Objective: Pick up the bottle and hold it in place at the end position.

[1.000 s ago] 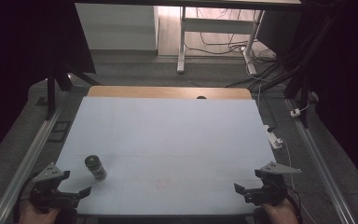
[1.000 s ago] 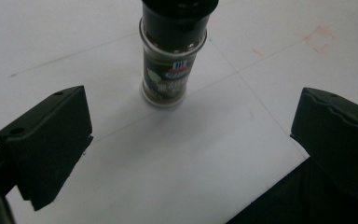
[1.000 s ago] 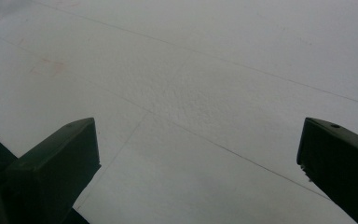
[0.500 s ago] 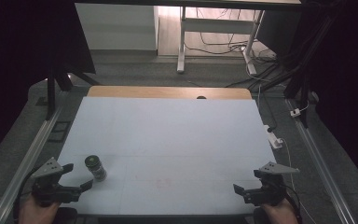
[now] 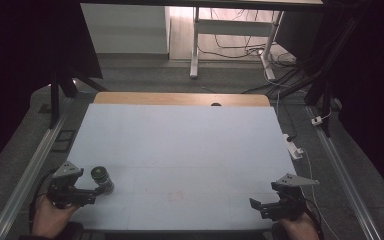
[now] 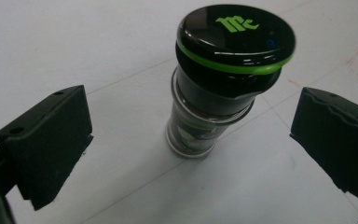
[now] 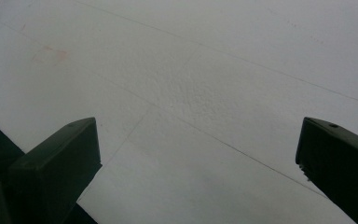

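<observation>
Upright, near the front left corner of the pale blue-white table sheet (image 5: 180,150): small clear-bodied spice jar with black cap and green ring (image 5: 101,177). Long axis vertical, cap up, base flat on the sheet. Green logo on the cap top, legible in the left gripper view (image 6: 223,79); dark contents behind the label, kind not readable.

Left gripper (image 5: 87,195) just beside the jar, approaching from the person's side and slightly leftward. Jaws wide apart, empty. Seen along the jaws: jar standing between the two black pads but farther out, not yet level with them; one pad low left (image 6: 51,140), other at right (image 6: 335,140). Clear gaps on both sides, no contact. Jar somewhat right of centre in the opening.

Right gripper (image 5: 267,207) near the front right corner, well apart from the jar, most of the table's width between. Jaws likewise apart, bare sheet beyond them (image 7: 200,107). Faint reddish mark on the sheet (image 5: 176,196) between the two grippers, nearer the front edge.

Judgement: left hand clearly nearer, clearly the one for the pick. Needed next: short advance forward until the pads flank the clear body below the cap, then closing across the jar's width. Risk: tall narrow jar, top-heavy cap; off-centre pad contact likely to tip it.
</observation>
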Action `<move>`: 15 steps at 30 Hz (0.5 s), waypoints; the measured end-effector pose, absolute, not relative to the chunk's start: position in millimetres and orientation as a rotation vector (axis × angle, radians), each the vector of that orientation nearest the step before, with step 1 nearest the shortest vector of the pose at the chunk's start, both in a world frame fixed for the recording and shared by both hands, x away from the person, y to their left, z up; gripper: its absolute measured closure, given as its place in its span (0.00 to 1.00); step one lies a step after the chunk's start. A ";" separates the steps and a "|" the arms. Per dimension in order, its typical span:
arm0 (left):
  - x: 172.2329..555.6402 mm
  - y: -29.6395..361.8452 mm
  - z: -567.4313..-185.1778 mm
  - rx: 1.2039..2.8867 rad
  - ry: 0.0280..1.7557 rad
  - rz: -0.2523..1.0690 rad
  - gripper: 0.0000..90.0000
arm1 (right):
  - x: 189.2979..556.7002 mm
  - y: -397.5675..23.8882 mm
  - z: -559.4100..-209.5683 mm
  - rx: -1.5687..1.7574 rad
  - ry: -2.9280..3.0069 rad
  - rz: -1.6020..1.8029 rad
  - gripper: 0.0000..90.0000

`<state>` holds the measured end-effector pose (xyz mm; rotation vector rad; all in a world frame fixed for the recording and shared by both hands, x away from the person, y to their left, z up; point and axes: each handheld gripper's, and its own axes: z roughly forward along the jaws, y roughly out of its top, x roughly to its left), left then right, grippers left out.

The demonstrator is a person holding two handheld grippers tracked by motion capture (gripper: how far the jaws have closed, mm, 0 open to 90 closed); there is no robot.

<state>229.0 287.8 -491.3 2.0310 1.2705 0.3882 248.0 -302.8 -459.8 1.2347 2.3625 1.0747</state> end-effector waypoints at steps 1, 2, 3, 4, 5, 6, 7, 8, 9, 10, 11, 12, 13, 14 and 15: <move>231.0 286.7 -492.3 2.049 1.265 0.394 0.00 | 248.0 -302.5 -459.9 1.230 2.365 1.072 0.00; 233.2 285.6 -493.6 2.064 1.256 0.390 0.00 | 248.0 -302.5 -459.9 1.230 2.365 1.072 0.00; 235.5 284.5 -494.9 2.079 1.250 0.384 0.00 | 248.0 -302.2 -460.0 1.225 2.367 1.068 0.00; 237.7 283.1 -496.4 2.096 1.246 0.377 0.00 | 248.0 -302.2 -460.0 1.225 2.367 1.068 0.00; 239.7 281.7 -498.0 2.112 1.242 0.375 0.00 | 247.9 -301.8 -460.0 1.224 2.367 1.066 0.00; 241.4 280.7 -499.3 2.121 1.237 0.369 0.00 | 247.9 -301.8 -460.0 1.224 2.367 1.066 0.00; 242.9 280.0 -500.2 2.126 1.231 0.363 0.00 | 247.9 -301.7 -460.0 1.222 2.369 1.066 0.00; 244.3 279.9 -501.0 2.133 1.224 0.356 0.02 | 247.9 -301.5 -460.0 1.218 2.372 1.062 0.00; 245.2 279.5 -502.2 2.138 1.222 0.352 0.02 | 247.9 -301.5 -460.0 1.218 2.372 1.062 0.00; 246.8 279.3 -504.4 2.163 1.211 0.353 0.06 | 247.9 -301.3 -460.1 1.216 2.374 1.061 0.00; 246.8 279.3 -504.4 2.163 1.211 0.353 0.11 | 247.8 -301.2 -460.1 1.215 2.374 1.060 0.00; 247.1 279.6 -505.2 2.172 1.197 0.343 0.11 | 247.8 -301.2 -460.1 1.215 2.374 1.060 0.00; 247.4 279.9 -505.6 2.176 1.190 0.337 0.20 | 247.8 -301.0 -460.1 1.211 2.375 1.058 0.00; 247.9 280.2 -505.9 2.178 1.186 0.340 0.20 | 247.8 -301.0 -460.1 1.211 2.375 1.058 0.00; 247.9 280.8 -506.0 2.179 1.176 0.333 0.30 | 247.7 -300.6 -460.2 1.207 2.378 1.057 0.00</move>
